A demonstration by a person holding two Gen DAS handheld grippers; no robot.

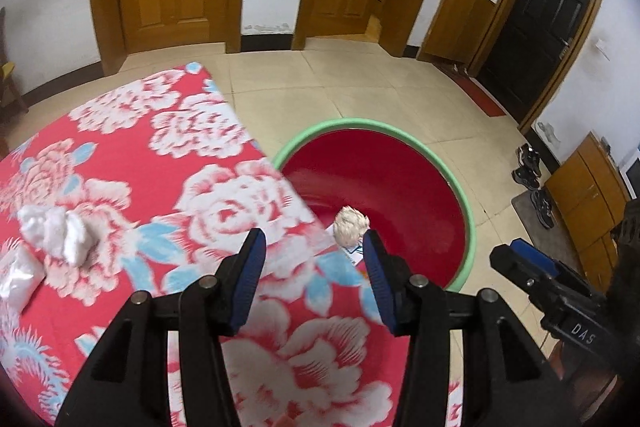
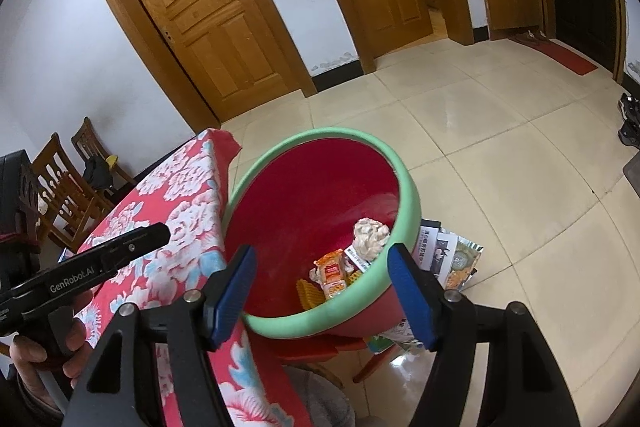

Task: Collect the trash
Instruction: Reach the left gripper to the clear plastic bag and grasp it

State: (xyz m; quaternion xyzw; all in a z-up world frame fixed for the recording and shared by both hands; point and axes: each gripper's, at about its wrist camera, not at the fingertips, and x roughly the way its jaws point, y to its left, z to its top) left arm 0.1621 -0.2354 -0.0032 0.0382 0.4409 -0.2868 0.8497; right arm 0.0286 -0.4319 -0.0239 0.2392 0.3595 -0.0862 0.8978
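A red bin with a green rim (image 1: 467, 203) (image 2: 409, 187) stands beside the table with the red flowered cloth (image 1: 168, 147) (image 2: 176, 211). Inside it lie a crumpled paper ball (image 1: 351, 227) (image 2: 370, 235), an orange snack wrapper (image 2: 330, 275) and a yellow piece (image 2: 307, 293). My left gripper (image 1: 313, 239) (image 2: 158, 231) hangs open over the table's edge by the bin, nothing between its fingers. My right gripper (image 2: 322, 257) (image 1: 516, 253) is open above the bin's near rim, holding nothing. A white tissue wad (image 1: 66, 231) and a clear plastic bag (image 1: 16, 277) lie on the cloth at the left.
Printed papers and packets (image 2: 456, 255) lie on the tiled floor right of the bin, which rests on a red stool (image 2: 312, 347). Wooden chairs (image 2: 60, 183) stand behind the table. Shoes (image 1: 528, 169) sit by the right wall. Wooden doors line the far wall.
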